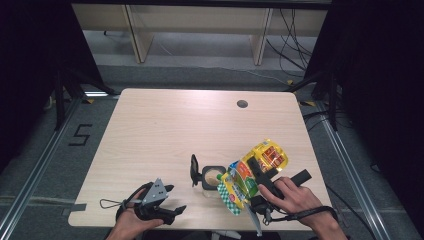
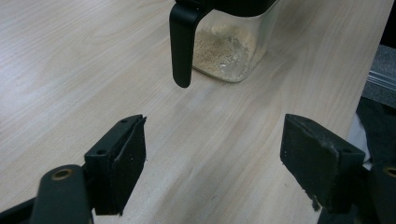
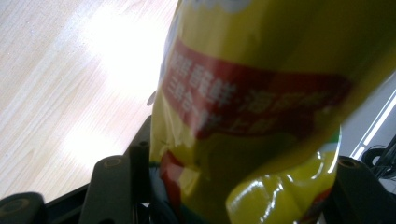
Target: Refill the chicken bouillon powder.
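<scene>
Pouch, a glossy yellow-and-green foil pack with a red label, is being held tilted over the jar near the table's front right. Its checked green end is pointing down toward the jar's open mouth, and the yellow end is rising up and away to the right. That slant suggests pouring, though no falling stream is visible. The right gripper is pinching the pouch about its middle, and the right hand is gripping the handle behind it. In the right gripper view the jaws are pressing in on both sides of the crinkled film, which is buckling and catching bright glare between them.

The jar is standing upright on the wood, a clear square-sided container with rounded corners and a black rim. A black flap is hanging down its near side, probably a hinged lid swung clear so the mouth stays open. A shallow layer of pale tan granules is lying in the bottom, some clinging to the wall.

The left gripper is hovering low over the table just left of the jar, its jaws spread wide and holding nothing. It is aiming at the jar, likely ready to steady it. The left hand is holding it near the front edge. The tabletop is pale wood-grain laminate, smooth and matte.
</scene>
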Action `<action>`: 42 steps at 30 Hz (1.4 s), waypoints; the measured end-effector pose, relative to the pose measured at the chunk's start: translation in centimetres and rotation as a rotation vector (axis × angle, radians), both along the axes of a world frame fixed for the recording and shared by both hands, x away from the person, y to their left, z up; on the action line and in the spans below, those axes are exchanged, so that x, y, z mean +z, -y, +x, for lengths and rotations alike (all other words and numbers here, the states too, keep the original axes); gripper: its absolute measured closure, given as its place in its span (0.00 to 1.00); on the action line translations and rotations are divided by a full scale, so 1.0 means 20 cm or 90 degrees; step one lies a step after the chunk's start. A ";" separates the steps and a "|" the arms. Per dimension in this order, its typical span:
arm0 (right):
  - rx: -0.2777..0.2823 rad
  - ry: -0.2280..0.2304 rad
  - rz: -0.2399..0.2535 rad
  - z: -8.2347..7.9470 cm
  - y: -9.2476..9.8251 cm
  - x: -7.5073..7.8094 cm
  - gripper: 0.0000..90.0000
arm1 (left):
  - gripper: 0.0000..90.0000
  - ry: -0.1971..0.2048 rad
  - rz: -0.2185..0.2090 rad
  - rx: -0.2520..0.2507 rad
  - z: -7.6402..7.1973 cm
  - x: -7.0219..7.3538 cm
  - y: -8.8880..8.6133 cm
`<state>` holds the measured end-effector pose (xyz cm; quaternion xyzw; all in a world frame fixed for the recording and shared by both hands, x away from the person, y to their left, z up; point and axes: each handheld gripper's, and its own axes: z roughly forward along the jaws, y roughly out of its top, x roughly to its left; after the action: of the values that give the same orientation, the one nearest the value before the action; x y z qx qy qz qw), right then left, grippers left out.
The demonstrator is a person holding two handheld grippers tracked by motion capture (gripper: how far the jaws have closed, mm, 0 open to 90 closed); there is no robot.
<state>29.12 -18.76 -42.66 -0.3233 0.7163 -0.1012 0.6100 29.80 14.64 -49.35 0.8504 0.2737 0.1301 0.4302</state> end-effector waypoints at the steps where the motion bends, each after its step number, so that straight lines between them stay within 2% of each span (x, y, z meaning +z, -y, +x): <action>1: 0.005 0.006 -0.001 0.00 0.00 0.00 0.48 | 0.25 0.000 0.000 0.000 0.00 0.00 0.00; 5: 0.003 0.008 -0.002 0.00 0.01 0.00 0.48 | 0.25 0.001 0.001 0.000 0.00 0.00 0.00; 6: 0.003 0.007 -0.002 0.00 0.01 0.00 0.49 | 0.25 0.003 0.010 -0.003 0.00 0.00 0.00; 7: 0.003 0.008 -0.002 0.00 0.01 0.00 0.49 | 0.25 0.001 0.001 0.000 0.00 0.00 0.00; 8: 0.003 0.007 -0.003 0.00 0.01 0.01 0.49 | 0.25 0.004 0.010 -0.002 0.00 0.00 0.00; 10: -0.002 0.002 0.002 0.00 0.01 0.01 0.49 | 0.25 0.000 0.000 0.000 0.00 0.00 0.00; 33: -0.005 -0.004 0.008 0.00 0.02 0.01 0.49 | 0.25 -0.002 0.000 0.000 0.00 0.00 0.00; 42: -0.002 0.002 -0.001 0.00 0.02 0.02 0.49 | 0.25 -0.001 0.000 0.000 0.00 0.00 0.00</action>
<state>29.14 -19.22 -42.27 -0.3226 0.7156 -0.1035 0.6108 29.82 14.63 -49.36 0.8504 0.2742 0.1292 0.4300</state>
